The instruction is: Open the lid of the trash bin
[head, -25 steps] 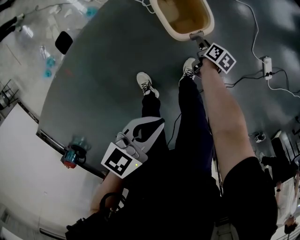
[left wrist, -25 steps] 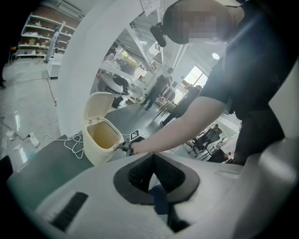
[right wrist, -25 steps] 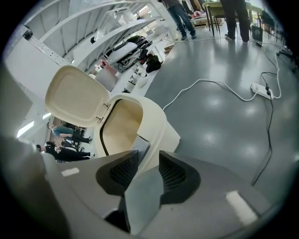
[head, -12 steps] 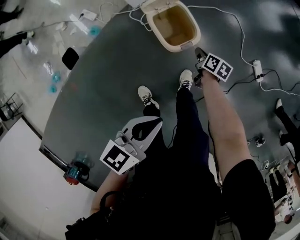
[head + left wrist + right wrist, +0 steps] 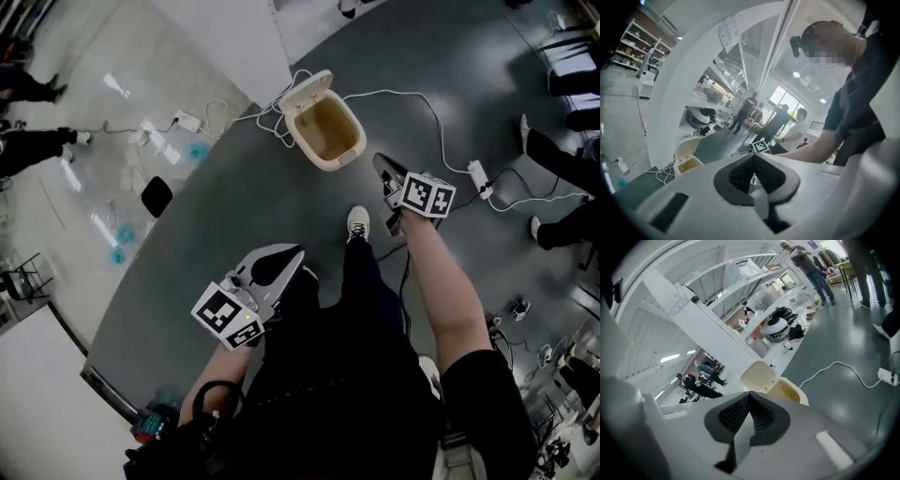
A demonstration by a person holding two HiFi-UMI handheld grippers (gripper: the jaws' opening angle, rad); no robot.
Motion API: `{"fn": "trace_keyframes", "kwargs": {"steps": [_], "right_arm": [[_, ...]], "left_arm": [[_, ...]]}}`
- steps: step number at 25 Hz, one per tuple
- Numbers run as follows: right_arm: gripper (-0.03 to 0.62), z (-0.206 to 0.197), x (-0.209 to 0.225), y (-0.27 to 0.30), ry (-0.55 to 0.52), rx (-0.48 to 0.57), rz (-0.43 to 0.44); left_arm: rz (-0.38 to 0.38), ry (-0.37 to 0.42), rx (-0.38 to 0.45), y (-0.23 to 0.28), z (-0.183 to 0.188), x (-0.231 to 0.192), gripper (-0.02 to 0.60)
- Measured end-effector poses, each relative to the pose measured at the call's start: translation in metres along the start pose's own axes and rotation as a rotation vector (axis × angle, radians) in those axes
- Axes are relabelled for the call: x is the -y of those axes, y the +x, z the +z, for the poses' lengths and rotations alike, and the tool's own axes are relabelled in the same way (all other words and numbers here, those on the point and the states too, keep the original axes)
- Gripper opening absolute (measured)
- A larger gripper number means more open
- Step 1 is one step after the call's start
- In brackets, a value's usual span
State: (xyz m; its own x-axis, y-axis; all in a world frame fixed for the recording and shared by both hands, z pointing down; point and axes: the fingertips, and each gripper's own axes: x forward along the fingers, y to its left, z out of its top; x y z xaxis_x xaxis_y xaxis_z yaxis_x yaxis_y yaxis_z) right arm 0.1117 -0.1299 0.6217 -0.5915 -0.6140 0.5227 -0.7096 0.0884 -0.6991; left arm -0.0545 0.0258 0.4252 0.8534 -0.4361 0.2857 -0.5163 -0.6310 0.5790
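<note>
The cream trash bin (image 5: 325, 129) stands on the grey floor with its lid (image 5: 302, 89) tipped up and back, so the tan inside shows. My right gripper (image 5: 380, 161) is raised in front of the bin, apart from it, shut with nothing in it. My left gripper (image 5: 298, 251) hangs lower left over my legs, also shut and empty. In the right gripper view the shut jaws (image 5: 749, 394) point at the bin (image 5: 787, 391) and its raised lid (image 5: 758, 376). From the left gripper (image 5: 753, 157) the bin (image 5: 686, 158) lies low at the left.
A white cable and a power strip (image 5: 478, 173) lie right of the bin, more cables and adapters (image 5: 187, 122) to its left. A white partition (image 5: 225, 37) stands behind it. People stand at the right edge (image 5: 553, 150). A black pad (image 5: 157, 197) lies on the floor.
My right gripper has lifted away from the bin's front rim and the left one has risen too. The bin now looks smaller and farther off, its lid still up.
</note>
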Motion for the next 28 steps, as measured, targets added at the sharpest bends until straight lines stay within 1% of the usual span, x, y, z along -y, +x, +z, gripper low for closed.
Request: {"fn": "trace_keyframes", "kwargs": {"steps": [4,7,13,17,20,23,28], "right_arm": [[0.002,0.017,-0.062,-0.037,-0.063,0.053,0.097],[0.002,0.035,-0.109,-0.056,-0.131,0.09,0.174],[0.002,0.038,-0.215,-0.118,-0.214,0.123,0.328],[0.003,0.04,-0.278,-0.159,-0.321,0.143,0.423],[0.003,0.037,-0.313,-0.19,-0.402,0.173,0.462],[0.003,0.026,-0.339,-0.222,-0.458,0.212,0.498],[0.005,0.008,-0.364,-0.256,-0.556,0.25,0.522]], "left_arm": [[-0.036,0.016,0.076,-0.012,0.029,0.013,0.001],[-0.063,0.048,0.136,-0.012,0.055,0.015,0.0],[-0.086,0.081,0.186,-0.029,0.086,0.041,0.0],[-0.12,0.102,0.244,-0.037,0.109,0.063,0.0],[-0.139,0.13,0.262,-0.043,0.12,0.081,0.0],[-0.161,0.159,0.267,-0.05,0.121,0.104,0.0],[-0.185,0.184,0.276,-0.059,0.127,0.125,0.0]]}}
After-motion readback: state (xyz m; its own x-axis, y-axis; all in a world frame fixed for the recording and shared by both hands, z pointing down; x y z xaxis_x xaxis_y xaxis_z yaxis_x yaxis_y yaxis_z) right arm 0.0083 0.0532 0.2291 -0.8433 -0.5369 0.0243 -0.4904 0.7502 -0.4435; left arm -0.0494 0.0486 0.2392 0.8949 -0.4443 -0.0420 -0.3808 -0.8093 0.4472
